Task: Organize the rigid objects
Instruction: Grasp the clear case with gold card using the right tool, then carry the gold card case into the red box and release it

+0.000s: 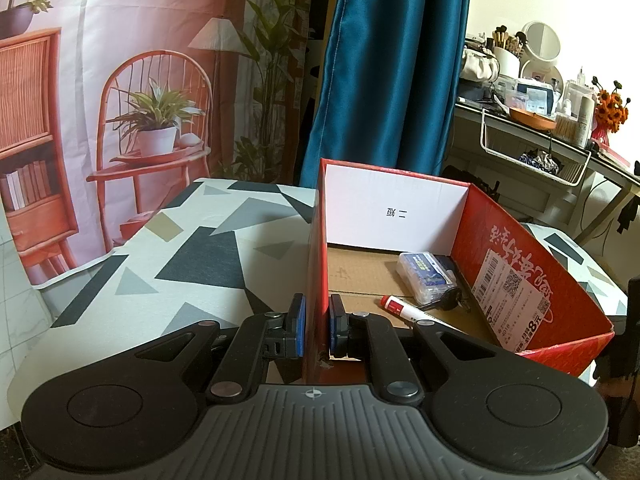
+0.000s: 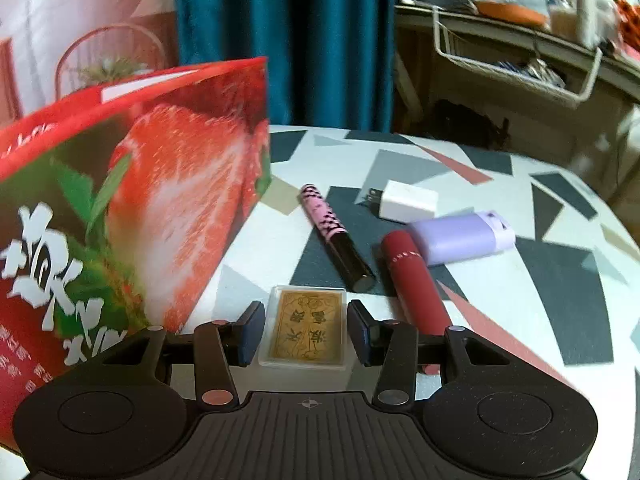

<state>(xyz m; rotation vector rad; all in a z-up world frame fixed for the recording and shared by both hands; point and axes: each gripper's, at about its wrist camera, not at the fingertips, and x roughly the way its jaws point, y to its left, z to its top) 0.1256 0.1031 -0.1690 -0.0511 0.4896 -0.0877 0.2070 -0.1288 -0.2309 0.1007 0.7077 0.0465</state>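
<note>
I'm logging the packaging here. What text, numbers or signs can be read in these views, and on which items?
"二短", upside down: white inner wall of the red box.
"8元", upside down: shipping label on the box's flap; its barcodes and small print are unreadable.
"ONE W...", cut off: red tube.
Gold card case: stylised characters, illegible.
Box's strawberry side: white characters, blurred.

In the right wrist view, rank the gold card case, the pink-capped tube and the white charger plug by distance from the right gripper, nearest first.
1. Gold card case: between the fingers of the right gripper, on the tablecloth.
2. Pink-capped tube: ahead, slightly right, lying diagonally.
3. White charger plug: farthest, ahead and right, behind the lilac case.
</note>
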